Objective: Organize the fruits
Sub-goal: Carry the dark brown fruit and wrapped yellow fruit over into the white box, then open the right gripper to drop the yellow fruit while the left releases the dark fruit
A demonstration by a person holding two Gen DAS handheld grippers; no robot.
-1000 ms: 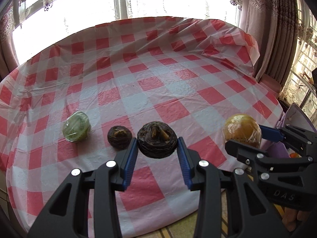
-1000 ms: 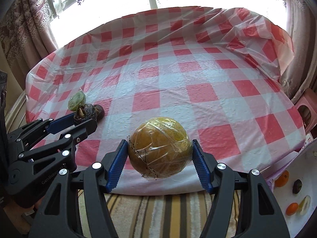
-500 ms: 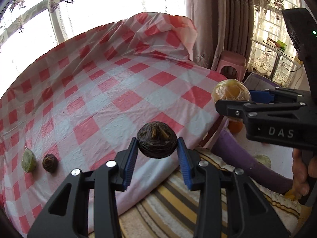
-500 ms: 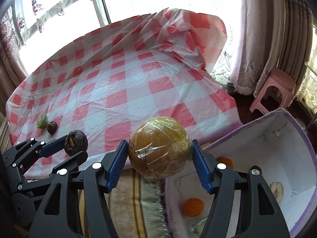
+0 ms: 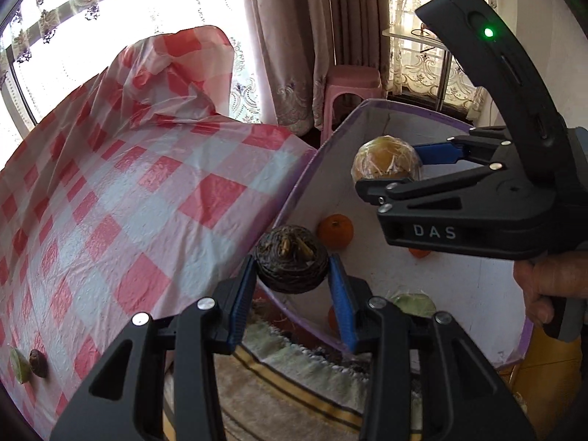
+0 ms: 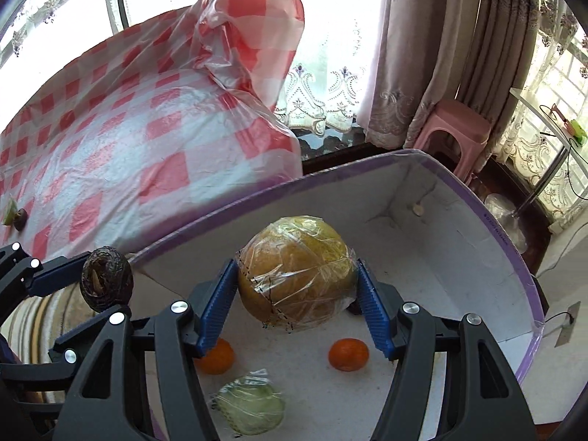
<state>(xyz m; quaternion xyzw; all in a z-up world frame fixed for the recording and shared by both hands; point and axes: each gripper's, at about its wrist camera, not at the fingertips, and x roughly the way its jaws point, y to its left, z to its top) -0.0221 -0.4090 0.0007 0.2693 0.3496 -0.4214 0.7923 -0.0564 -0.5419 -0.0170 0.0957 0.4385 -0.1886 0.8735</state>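
Observation:
My left gripper point(image 5: 292, 275) is shut on a dark brown wrinkled fruit point(image 5: 292, 262), held over the near rim of a white box with a purple edge point(image 5: 294, 187). My right gripper point(image 6: 297, 294) is shut on a large yellow fruit wrapped in clear film point(image 6: 297, 272), hanging above the inside of the box point(image 6: 459, 257). In the left wrist view the right gripper point(image 5: 415, 169) and its yellow fruit point(image 5: 386, 158) show at the right. The left gripper's dark fruit point(image 6: 106, 279) shows at the left of the right wrist view.
Inside the box lie oranges point(image 6: 348, 354) point(image 6: 217, 358) and a film-wrapped green fruit point(image 6: 251, 402). A green fruit point(image 5: 20, 365) and a small brown fruit point(image 5: 38, 362) stay on the red-checked tablecloth point(image 5: 128, 191). A pink stool point(image 6: 455, 128) and curtains stand behind; a striped rug point(image 5: 294, 386) lies below.
Both grippers have swung right off the table with their fruits and now hang over the box. The table has slid to the left in both views.

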